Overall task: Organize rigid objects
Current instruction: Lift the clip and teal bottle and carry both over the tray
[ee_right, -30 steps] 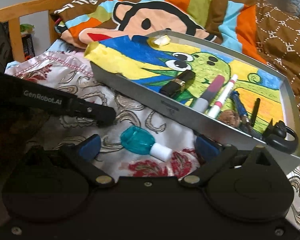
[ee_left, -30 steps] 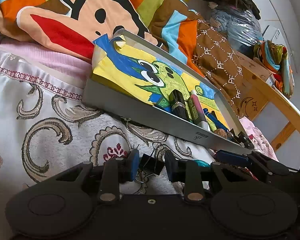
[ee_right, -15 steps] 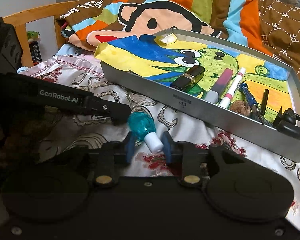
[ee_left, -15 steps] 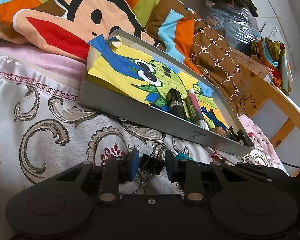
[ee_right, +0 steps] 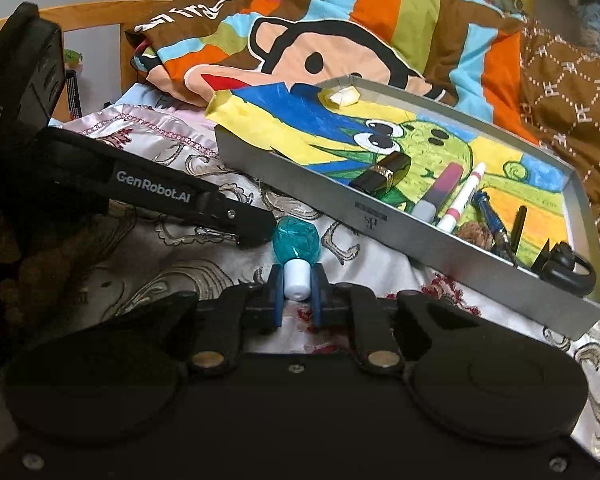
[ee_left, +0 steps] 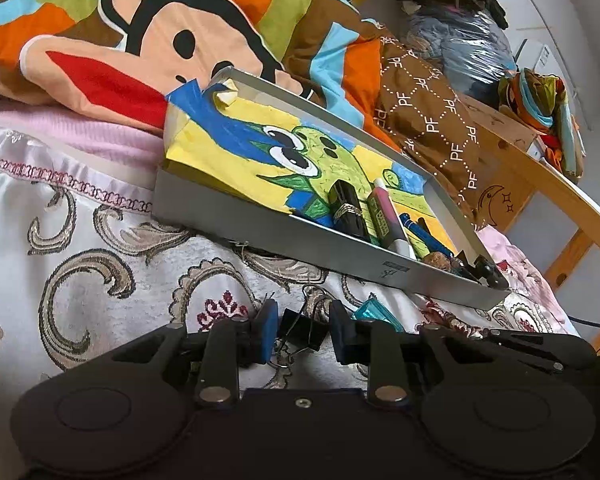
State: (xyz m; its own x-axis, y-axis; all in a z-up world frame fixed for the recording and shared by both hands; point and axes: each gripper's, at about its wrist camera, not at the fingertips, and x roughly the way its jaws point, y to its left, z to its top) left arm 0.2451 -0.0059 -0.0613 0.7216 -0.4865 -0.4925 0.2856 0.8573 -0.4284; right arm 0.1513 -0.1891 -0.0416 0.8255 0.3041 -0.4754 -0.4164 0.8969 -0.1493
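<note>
a: where's the tray [ee_right: 380, 216]?
b: on the bed, just beyond both tools.
a: right gripper [ee_right: 297, 286]?
b: clamped on the teal bottle's [ee_right: 296, 242] white cap.
a: left gripper [ee_left: 302, 326]?
b: pinching a black clip [ee_left: 302, 330].

Bright soft daylight, sharp focus, fisheye-warped edges.

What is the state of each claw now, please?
Left claw: closed on the black binder clip.
Right claw: closed on the white cap of the small teal bottle.
</note>
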